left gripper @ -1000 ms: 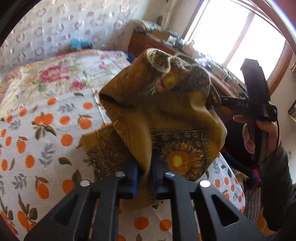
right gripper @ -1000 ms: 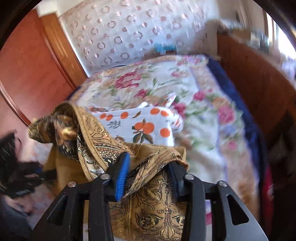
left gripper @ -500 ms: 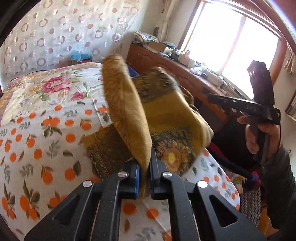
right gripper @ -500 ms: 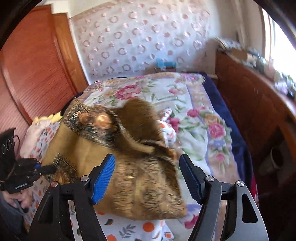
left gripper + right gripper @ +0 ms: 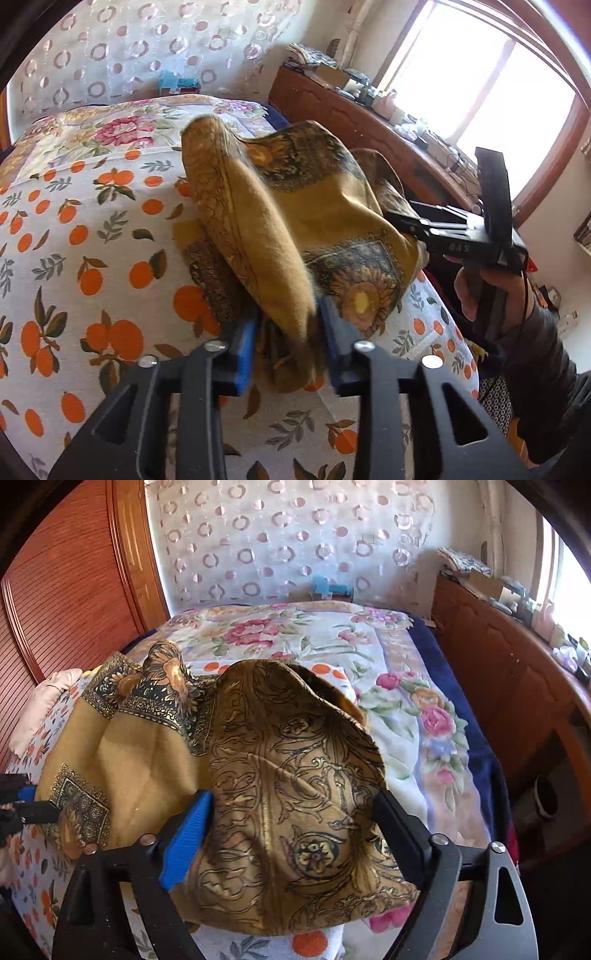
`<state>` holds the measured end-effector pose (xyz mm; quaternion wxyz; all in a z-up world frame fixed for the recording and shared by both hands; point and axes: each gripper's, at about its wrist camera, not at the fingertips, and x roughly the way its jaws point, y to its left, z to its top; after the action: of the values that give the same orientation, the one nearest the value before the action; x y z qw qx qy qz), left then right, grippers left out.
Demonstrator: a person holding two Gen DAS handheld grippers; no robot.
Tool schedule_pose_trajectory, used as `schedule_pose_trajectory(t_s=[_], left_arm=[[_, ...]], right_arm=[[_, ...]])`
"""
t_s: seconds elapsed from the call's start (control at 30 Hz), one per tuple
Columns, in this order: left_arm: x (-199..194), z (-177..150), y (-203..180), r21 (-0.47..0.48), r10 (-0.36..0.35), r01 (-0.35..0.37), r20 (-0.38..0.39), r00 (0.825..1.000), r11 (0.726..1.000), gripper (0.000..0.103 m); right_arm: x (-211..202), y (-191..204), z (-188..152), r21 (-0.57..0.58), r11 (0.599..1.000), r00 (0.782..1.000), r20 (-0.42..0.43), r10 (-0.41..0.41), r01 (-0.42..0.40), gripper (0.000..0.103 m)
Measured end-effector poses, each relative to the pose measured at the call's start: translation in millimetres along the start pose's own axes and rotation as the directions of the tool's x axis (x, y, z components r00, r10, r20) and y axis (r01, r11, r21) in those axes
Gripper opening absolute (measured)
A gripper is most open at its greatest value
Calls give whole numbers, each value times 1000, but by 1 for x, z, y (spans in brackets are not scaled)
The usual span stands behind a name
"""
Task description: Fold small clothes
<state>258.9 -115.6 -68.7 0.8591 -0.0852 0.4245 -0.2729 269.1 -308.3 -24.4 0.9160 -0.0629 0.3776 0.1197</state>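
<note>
From the left wrist, the left gripper [image 5: 286, 345] was opening, releasing the mustard scarf [image 5: 295, 221] heaped near the bed's [image 5: 92, 221] foot edge, while from the right wrist the right gripper [image 5: 291, 827] spread wide around the fold, apparently to let it settle.

Left gripper [image 5: 286, 350]: black angular arms with triangular cutouts, silver screws, blue ribbed pads. Right gripper [image 5: 291, 825]: same black frame, silver screws, one blue pad showing. Right hand [image 5: 487, 291] wears a dark grey sleeve [image 5: 550, 373]; thin black cable runs alongside.
</note>
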Motion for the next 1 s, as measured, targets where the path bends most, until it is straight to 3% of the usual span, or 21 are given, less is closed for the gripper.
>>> schedule_pose_trajectory(t_s=[0.03,0.17,0.37,0.67,0.7,0.73,0.77,0.83,0.93,1.0], left_arm=[[-2,1,3,-13,7,-7,12,1000,1000,47],[-5,8,18,-88,19,-14,50,999,996,49],[30,12,37,-178,-14,7,-35,999,984,58],[38,20,31,-177,-8,2,-35,999,984,64],[39,21,31,-189,-28,20,-40,999,982,58],[42,22,31,-197,-58,47,-48,997,979,37],[44,20,32,-211,-99,83,-64,993,974,31],[44,22,29,-196,-99,85,-63,993,977,19],[33,26,20,-156,-101,96,-21,995,983,14],[21,29,12,-127,-105,107,24,994,986,13]], right_arm=[[1,0,-1,-3,1000,1000,0,-3,3,92],[13,-1,3,3,1000,1000,-28,13,-13,94],[15,-11,11,37,998,998,-49,45,-43,94],[18,-18,16,80,993,994,-58,94,-89,90],[18,-18,16,79,993,994,-56,95,-90,87],[17,-17,16,75,993,994,-54,95,-91,86],[15,-15,15,65,994,995,-53,88,-84,84],[16,-14,15,52,995,995,-56,85,-82,81],[14,-11,15,35,996,995,-52,89,-88,70],[12,-8,14,0,996,995,-47,86,-86,51]])
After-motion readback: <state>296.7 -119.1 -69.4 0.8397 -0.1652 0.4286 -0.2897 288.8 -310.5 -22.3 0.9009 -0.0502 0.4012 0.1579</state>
